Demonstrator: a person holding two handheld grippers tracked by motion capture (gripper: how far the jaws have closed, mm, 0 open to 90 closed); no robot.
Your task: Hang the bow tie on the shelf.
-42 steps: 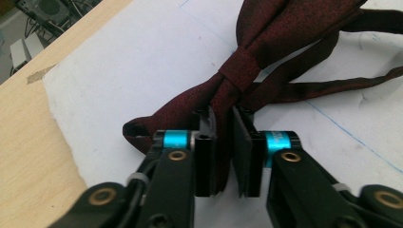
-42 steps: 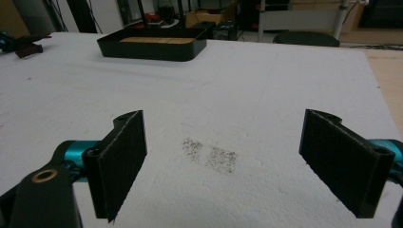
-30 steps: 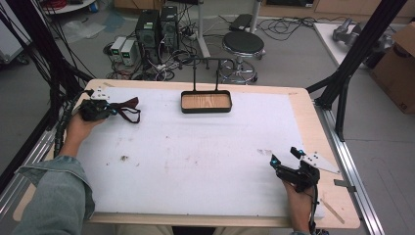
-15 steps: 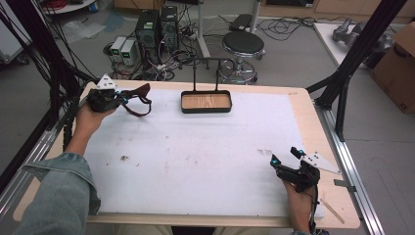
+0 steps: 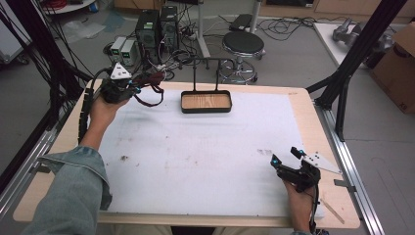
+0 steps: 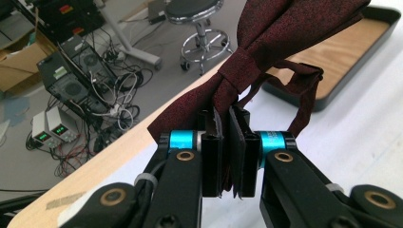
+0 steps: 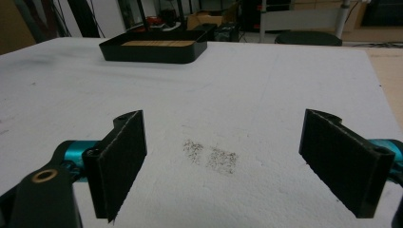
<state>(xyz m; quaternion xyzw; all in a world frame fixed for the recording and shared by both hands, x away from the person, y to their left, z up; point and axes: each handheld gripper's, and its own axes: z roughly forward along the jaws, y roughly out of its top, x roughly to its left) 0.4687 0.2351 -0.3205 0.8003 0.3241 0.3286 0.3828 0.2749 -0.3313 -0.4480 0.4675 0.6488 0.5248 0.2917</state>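
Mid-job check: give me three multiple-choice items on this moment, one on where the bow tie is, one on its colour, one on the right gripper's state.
1. Where is the bow tie?
A. in the tray
B. held in the left gripper
C. flat on the table

2. What colour is it?
A. dark red
B. blue
C. yellow

3. The right gripper is:
A. shut on the tie
B. shut and empty
C. open and empty

Answers: 1 B, the left gripper has its jaws clamped on the fabric, near the tray; 2 A, maroon cloth; 3 C, its jaws stand wide apart above the table.
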